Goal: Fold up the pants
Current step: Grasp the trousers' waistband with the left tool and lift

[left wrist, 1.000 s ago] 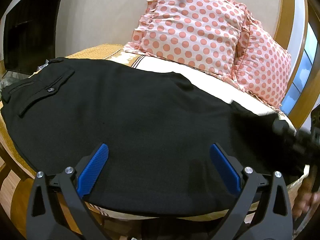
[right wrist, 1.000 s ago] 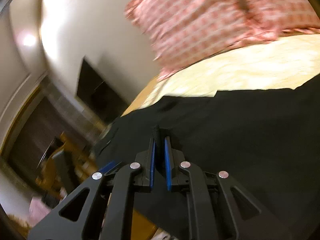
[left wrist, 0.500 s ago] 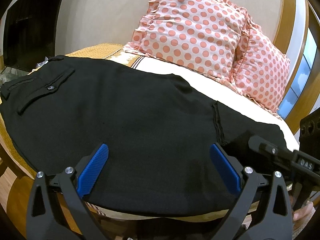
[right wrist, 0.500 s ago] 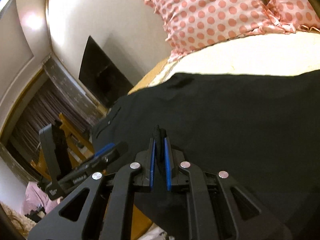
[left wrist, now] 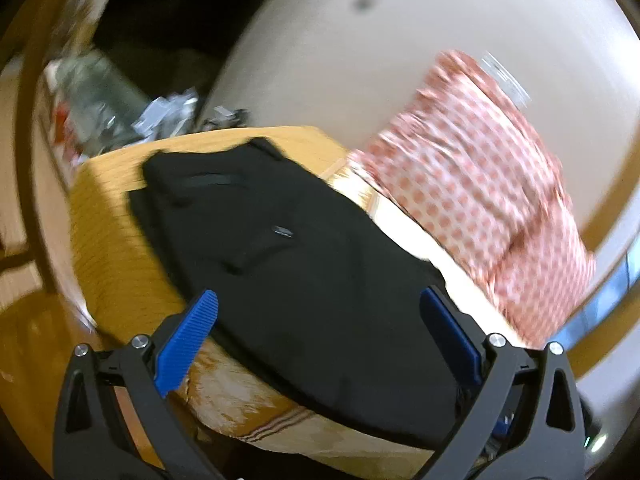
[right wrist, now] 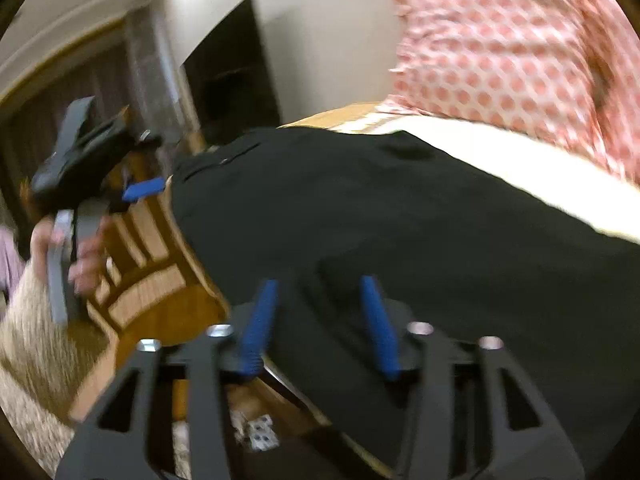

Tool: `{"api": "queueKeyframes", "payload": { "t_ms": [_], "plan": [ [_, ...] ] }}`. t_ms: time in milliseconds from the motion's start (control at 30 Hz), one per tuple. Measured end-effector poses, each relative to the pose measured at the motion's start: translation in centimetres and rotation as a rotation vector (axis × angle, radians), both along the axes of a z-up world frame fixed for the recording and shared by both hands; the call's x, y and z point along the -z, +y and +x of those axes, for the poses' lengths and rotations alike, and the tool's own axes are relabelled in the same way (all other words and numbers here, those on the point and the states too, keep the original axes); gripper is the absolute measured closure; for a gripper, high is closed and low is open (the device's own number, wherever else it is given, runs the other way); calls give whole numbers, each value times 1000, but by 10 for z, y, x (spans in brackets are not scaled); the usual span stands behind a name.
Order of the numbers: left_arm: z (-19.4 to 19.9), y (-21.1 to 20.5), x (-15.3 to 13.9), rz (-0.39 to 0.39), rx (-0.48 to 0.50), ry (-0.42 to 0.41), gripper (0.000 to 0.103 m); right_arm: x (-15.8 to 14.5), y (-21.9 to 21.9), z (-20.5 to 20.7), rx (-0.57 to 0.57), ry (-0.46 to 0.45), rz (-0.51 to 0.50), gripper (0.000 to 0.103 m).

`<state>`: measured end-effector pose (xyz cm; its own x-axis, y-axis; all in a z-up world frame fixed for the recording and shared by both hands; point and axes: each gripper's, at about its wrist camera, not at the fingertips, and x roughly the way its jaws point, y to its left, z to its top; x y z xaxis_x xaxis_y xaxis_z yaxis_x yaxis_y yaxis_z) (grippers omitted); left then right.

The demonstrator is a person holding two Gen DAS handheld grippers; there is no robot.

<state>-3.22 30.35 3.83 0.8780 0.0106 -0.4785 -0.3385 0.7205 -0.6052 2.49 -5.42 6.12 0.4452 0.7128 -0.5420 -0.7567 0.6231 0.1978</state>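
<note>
Black pants (right wrist: 400,216) now released by right gripper (right wrist: 320,320), fingers parted; left gripper (left wrist: 320,340) stays wide, empty.

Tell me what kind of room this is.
Probably a bedroom. Black pants lie spread on a bed, with pink polka-dot pillows propped against the wall behind.
</note>
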Motion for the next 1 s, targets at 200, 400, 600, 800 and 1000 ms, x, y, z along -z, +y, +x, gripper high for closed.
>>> {"api": "queueKeyframes", "payload": {
  "t_ms": [200, 400, 600, 800, 1000],
  "plan": [
    [-8, 47, 15, -165, -74, -2, 2, 12, -11, 28, 132, 67, -27, 50],
    [-3, 66, 14, -209, -71, -28, 9, 8, -13, 17, 122, 10, -46, 48],
    [11, 69, 20, -252, -49, 1, 18, 12, -10, 22, 110, 8, -41, 45],
    [9, 68, 24, -252, -63, 14, 29, 14, -8, 24, 95, 12, -35, 38],
    [2, 78, 39, -304, -107, 53, 93, 15, 0, 17, 86, -29, -70, 33]
  ]
}}
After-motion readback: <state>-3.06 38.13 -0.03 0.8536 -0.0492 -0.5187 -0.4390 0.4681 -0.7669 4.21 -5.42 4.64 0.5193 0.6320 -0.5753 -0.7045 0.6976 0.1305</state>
